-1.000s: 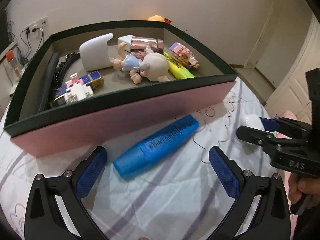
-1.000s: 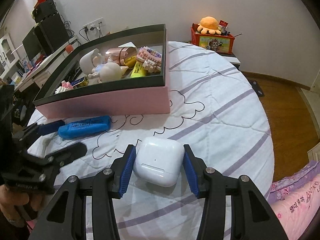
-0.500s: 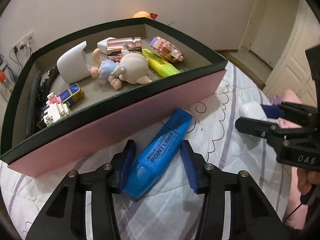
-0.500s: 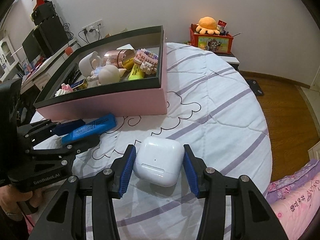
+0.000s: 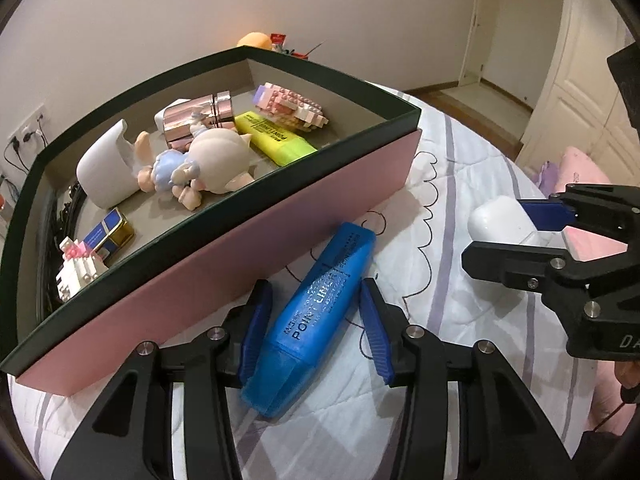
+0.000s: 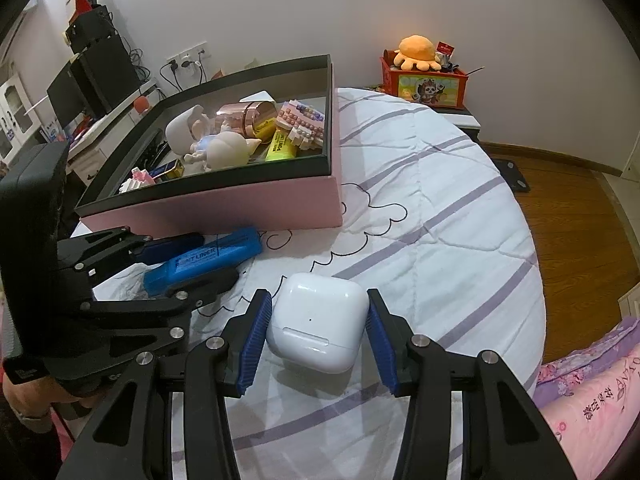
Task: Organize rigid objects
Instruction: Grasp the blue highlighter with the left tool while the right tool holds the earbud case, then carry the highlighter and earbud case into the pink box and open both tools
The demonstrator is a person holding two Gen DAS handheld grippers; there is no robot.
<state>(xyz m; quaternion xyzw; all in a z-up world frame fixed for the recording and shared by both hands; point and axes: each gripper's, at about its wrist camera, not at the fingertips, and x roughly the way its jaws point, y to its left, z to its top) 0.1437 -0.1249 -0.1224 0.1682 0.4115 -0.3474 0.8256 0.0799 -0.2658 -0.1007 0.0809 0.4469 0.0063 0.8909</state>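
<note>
Nearest the left wrist camera, the left tool point(image 5: 316, 332) straddled the blue highlighter point(image 5: 316, 316), its blue pads point(image 5: 254, 332) standing close on either side of the barrel; the left one looked to be touching the plastic while a slight gap showed at the right one, so the jaws were apart and closing rather than clamped. The highlighter lay on the bed's quilt point(image 5: 448, 184), its far end close to the pink wall of the box point(image 5: 240, 256). To the right, the right tool point(image 6: 316, 334) framed the white earbud case point(image 6: 318, 326), which sat on the quilt; the pads stood just beside its two sides with a narrow gap visible at each, so that tool too was apart and not yet holding. The step in hand appeared to be the pickup of the last two loose items, one per hand. Beyond them, the box already held a figurine point(image 5: 200, 164), a yellow highlighter point(image 5: 272, 138), a rose-gold cylinder point(image 5: 200, 118), a pink brick model point(image 5: 292, 106), a white cup-like piece point(image 5: 104, 168), a small blue and gold case point(image 5: 108, 232) and a little white and pink brick model point(image 5: 76, 264). The next move would likely call for both tools to shut firmly, lift clear of the dark rim, and set each item on a bare patch of the box floor; the smooth, rounded case seemed the likelier to slip.
</note>
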